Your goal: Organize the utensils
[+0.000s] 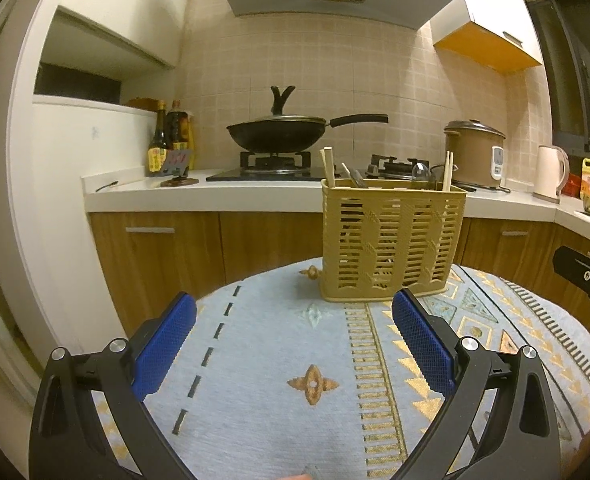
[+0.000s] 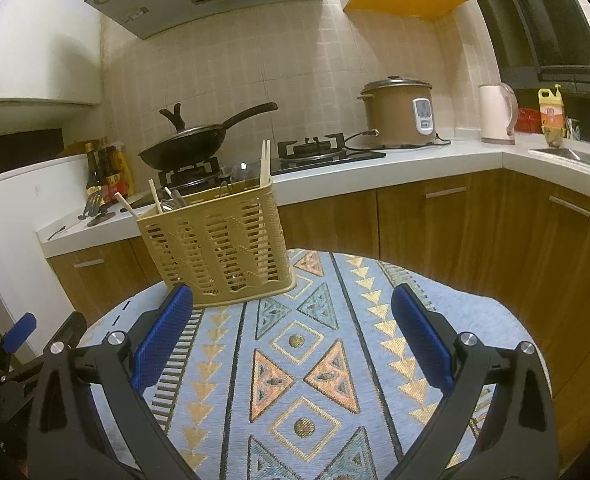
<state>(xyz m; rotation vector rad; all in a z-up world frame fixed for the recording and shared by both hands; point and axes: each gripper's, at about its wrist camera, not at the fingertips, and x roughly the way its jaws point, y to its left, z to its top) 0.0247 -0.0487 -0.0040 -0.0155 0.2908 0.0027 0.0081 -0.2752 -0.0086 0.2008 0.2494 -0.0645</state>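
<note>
Currently your left gripper [image 1: 293,340] and right gripper [image 2: 293,332] both gape empty; yellow utensil caddy [image 1: 391,240] with chopsticks [image 1: 328,164] stands mid-frame on patterned tablecloth [image 1: 263,360].

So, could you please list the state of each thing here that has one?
Left gripper: open, empty.
Right gripper: open, empty.
Utensil caddy: upright on the tablecloth, holding chopsticks and utensils.
Wok: on the burner, lidded.
Rice cooker: lid closed.
</note>
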